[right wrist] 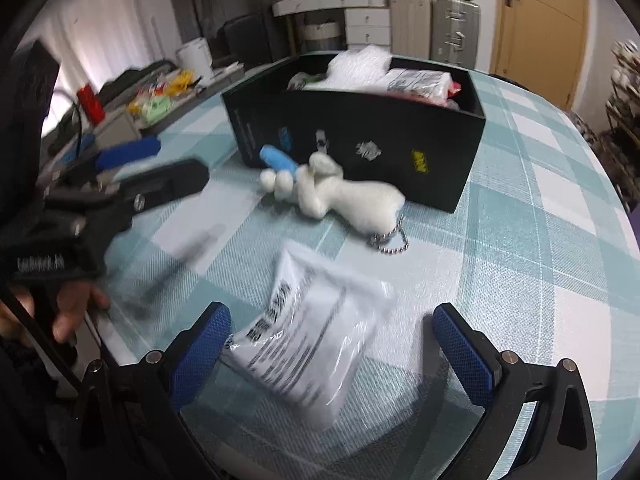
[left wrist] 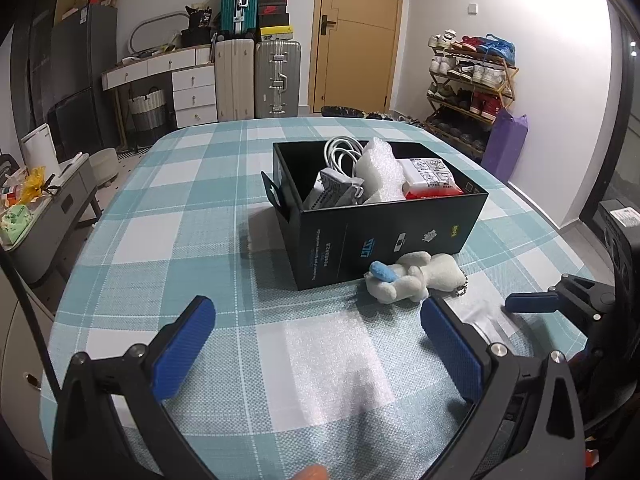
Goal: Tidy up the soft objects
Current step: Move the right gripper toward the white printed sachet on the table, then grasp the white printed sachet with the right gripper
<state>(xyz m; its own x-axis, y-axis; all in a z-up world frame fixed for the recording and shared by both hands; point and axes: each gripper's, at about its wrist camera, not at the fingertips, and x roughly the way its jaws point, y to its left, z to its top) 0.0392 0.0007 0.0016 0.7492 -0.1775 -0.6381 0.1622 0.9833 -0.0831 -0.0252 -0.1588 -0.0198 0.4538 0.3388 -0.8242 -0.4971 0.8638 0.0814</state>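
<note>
Spreading both my left gripper (left wrist: 318, 346) and right gripper (right wrist: 332, 350); one plush toy (right wrist: 340, 196), one plastic packet (right wrist: 316, 340), one black box (left wrist: 384, 224).

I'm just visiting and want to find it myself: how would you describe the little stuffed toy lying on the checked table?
Find the open black cardboard box on the teal and white checked tablecloth. Against its near wall lies a small white plush figure holding something light blue, with a metal ball chain at one end. The white printed plastic packet nearby is flat, not fluffy.
</note>
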